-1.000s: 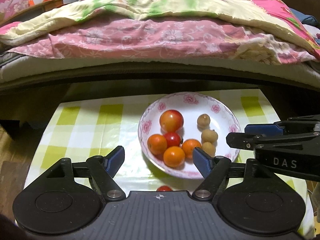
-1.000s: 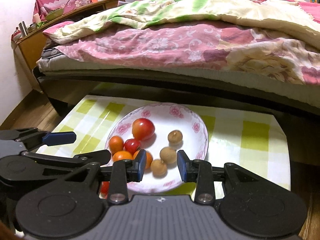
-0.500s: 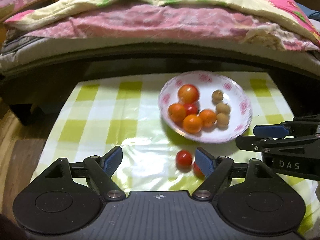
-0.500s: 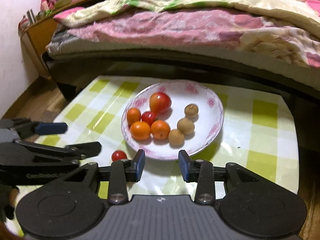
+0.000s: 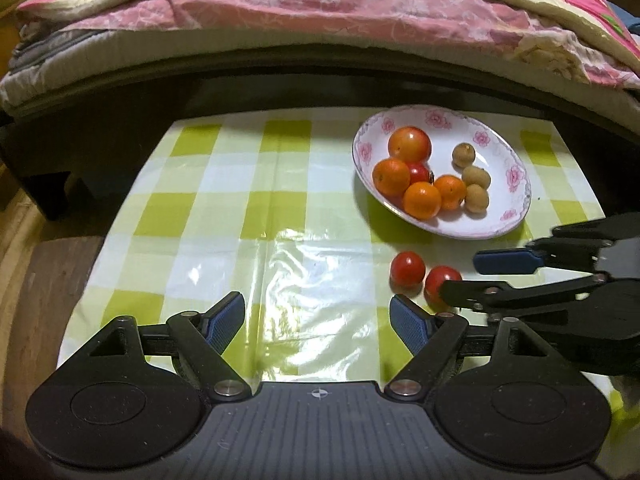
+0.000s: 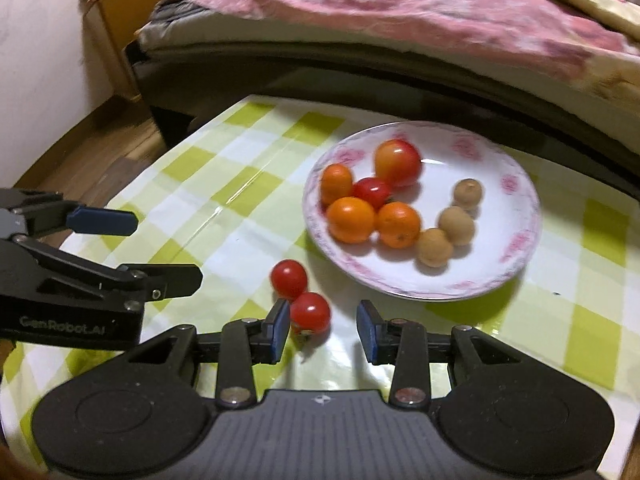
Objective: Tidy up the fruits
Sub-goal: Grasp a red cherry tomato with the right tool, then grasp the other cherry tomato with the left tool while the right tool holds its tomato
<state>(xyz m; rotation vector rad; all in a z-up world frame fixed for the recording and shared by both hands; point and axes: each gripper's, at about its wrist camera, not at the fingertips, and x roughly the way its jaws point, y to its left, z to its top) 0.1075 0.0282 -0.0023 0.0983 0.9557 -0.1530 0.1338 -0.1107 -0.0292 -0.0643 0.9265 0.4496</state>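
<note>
A white flowered plate holds a big red-orange fruit, three small oranges, a cherry tomato and three brown longans. Two cherry tomatoes lie on the checked cloth in front of the plate. The nearer tomato sits between the tips of my right gripper, close to the left pad and clear of the right one. The other tomato lies just beyond it. My left gripper hangs wide open over bare cloth to the left, holding nothing.
The low table has a glossy green-and-white checked cloth. Right behind it stands a bed with pink and yellow quilts and a dark frame. Wooden floor and a wooden cabinet lie to the left.
Both grippers have drawn back from the plate and sunk toward the cloth. The two loose cherry tomatoes have come into view, and the right gripper's tips now flank the nearer one.
</note>
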